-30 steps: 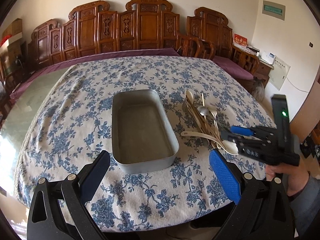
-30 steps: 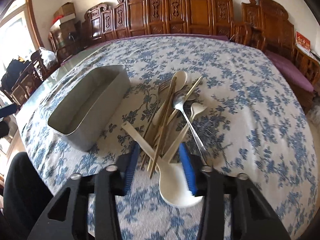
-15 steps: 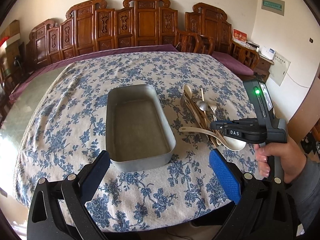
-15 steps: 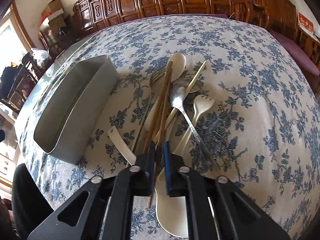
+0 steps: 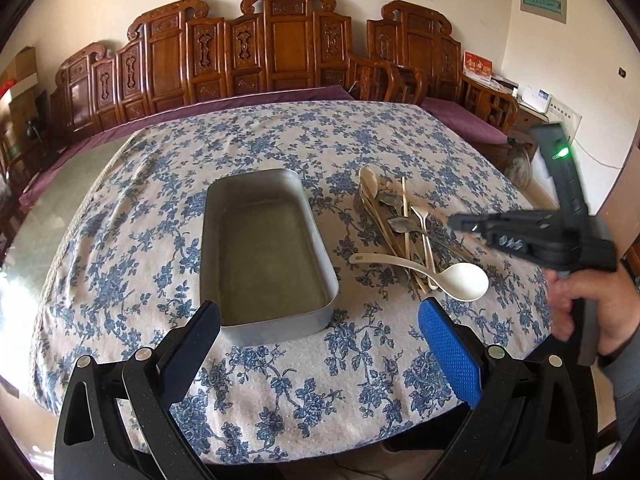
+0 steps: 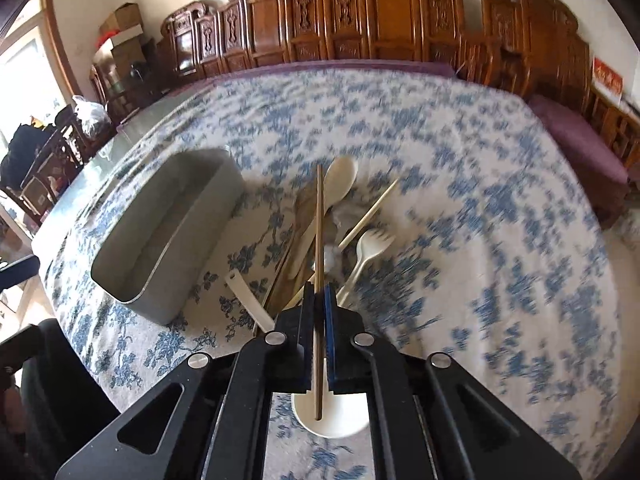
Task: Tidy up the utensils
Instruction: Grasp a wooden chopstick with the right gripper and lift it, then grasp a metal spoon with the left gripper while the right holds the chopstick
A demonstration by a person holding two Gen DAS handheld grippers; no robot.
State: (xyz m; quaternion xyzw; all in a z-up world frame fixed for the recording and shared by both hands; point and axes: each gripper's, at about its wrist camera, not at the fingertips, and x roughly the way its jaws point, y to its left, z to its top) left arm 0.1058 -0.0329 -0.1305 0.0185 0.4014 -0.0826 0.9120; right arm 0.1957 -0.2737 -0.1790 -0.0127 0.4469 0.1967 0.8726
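A pile of utensils (image 5: 404,232) lies on the floral tablecloth, right of an empty grey metal tray (image 5: 264,248). A white ladle (image 5: 460,280) lies at the pile's near end. My right gripper (image 6: 319,296) is shut on a brown chopstick (image 6: 319,232) and holds it above the pile, pointing forward. A cream spoon (image 6: 340,184), a cream fork (image 6: 370,244) and a pale chopstick (image 6: 370,212) lie below it. The tray (image 6: 168,236) is to its left. My left gripper (image 5: 320,332) is open and empty, above the table's near edge by the tray's near end. The right gripper (image 5: 456,222) shows in the left wrist view over the pile.
The table (image 5: 280,392) is covered by a blue floral cloth that drops off at the near edge. Carved wooden chairs (image 5: 280,48) line the far side. Purple cushions (image 6: 576,140) lie at the right. Boxes and furniture (image 6: 120,40) stand at the far left.
My right gripper has closed on the brown chopstick and lifted it up off the pile. The left gripper has stayed open, shifting only slightly.
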